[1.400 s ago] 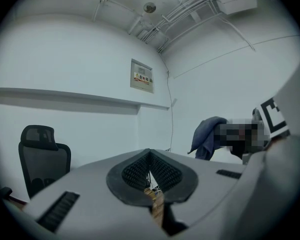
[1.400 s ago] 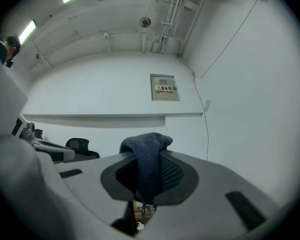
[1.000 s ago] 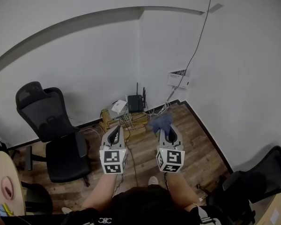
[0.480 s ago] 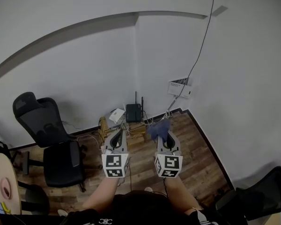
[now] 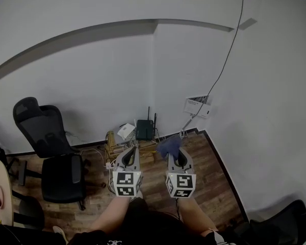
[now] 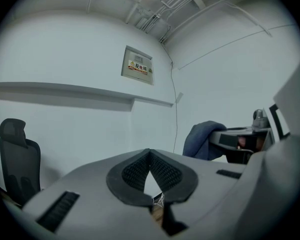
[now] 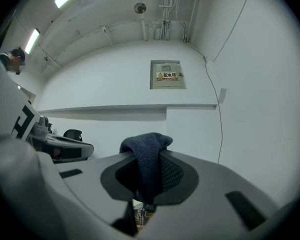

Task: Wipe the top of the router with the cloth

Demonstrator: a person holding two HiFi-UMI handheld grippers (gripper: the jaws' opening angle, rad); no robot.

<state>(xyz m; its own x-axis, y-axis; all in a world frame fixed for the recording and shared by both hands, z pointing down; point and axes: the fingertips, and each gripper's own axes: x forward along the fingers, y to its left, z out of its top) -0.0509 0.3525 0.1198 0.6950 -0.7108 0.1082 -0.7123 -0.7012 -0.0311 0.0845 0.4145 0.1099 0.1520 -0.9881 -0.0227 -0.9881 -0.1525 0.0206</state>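
White walls meet in a corner above a wood floor. Low in that corner the black router stands upright with its antennas up, on a small wooden stand tangled with cables, and a white box leans just beside it. A black chair stands off to the left, well apart from the stand. A white wall box hangs on the right-hand wall, with a cable running up from it.

The person holds both grippers out side by side, level and pointing toward the corner, well short of the router. The left gripper has its jaw tips pressed together, with only a small gap behind them and nothing in it. The right gripper is clamped on the dark blue cloth. The cloth is pinched between the pads and bunches up above the jaw tips. From the head view the cloth sits at the front of the right gripper, near the router but not touching it. A wall panel with a yellow label hangs high up, straight ahead of the grippers.
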